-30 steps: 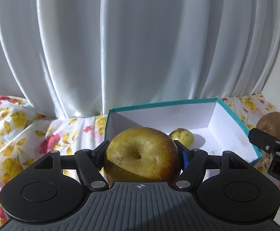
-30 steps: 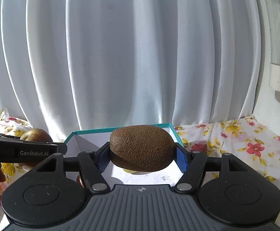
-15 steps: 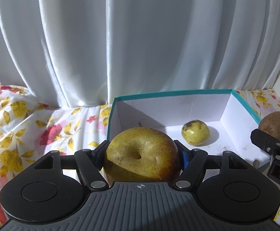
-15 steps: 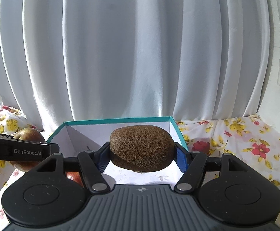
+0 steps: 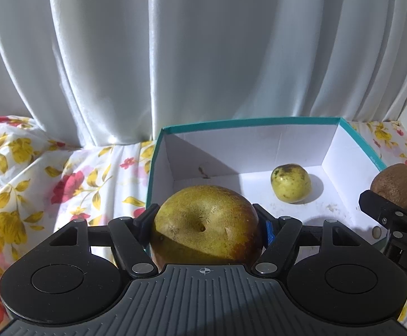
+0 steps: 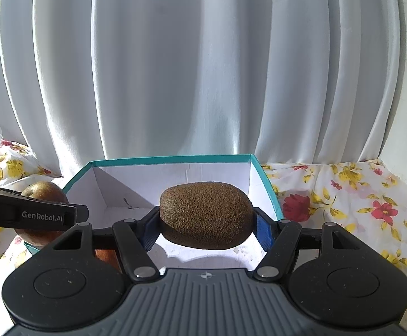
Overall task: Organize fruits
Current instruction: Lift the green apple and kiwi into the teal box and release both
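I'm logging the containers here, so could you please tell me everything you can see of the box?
The box is an open, lidless carton, apparently cardboard, teal outside and along its rim, plain white inside. It sits upright on the floral cloth before the white curtain. A small yellow-green fruit lies on its floor near the right wall, alongside a small dark mark by the back left corner.

Three fruits: one pear, one kiwi, one guava, one box
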The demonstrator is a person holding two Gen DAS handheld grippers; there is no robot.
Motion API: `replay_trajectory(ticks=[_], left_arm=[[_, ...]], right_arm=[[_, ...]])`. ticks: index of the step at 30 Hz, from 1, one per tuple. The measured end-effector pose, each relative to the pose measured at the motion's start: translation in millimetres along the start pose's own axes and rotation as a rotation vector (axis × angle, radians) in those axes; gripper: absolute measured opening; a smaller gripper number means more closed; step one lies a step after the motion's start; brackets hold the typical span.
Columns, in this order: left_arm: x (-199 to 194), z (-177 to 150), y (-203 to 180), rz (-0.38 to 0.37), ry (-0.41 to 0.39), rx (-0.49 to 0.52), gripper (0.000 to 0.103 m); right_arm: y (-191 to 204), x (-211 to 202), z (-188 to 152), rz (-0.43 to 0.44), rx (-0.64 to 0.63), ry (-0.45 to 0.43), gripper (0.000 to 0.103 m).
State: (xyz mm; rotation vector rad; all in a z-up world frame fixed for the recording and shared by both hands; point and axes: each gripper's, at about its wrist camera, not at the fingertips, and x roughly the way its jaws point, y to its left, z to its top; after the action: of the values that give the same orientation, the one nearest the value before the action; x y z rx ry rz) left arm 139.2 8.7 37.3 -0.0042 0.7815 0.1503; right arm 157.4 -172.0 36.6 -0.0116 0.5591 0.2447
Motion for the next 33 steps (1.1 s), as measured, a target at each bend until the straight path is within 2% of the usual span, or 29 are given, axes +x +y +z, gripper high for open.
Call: replay_trajectory(ticks=[33], left_arm=[[18.8,-3.5,1.1,0.004,0.04,-0.002,0.075]], right_arm=[[0.1,30.4,-13.5,-0.02,-0.04,0.074,0.068]])
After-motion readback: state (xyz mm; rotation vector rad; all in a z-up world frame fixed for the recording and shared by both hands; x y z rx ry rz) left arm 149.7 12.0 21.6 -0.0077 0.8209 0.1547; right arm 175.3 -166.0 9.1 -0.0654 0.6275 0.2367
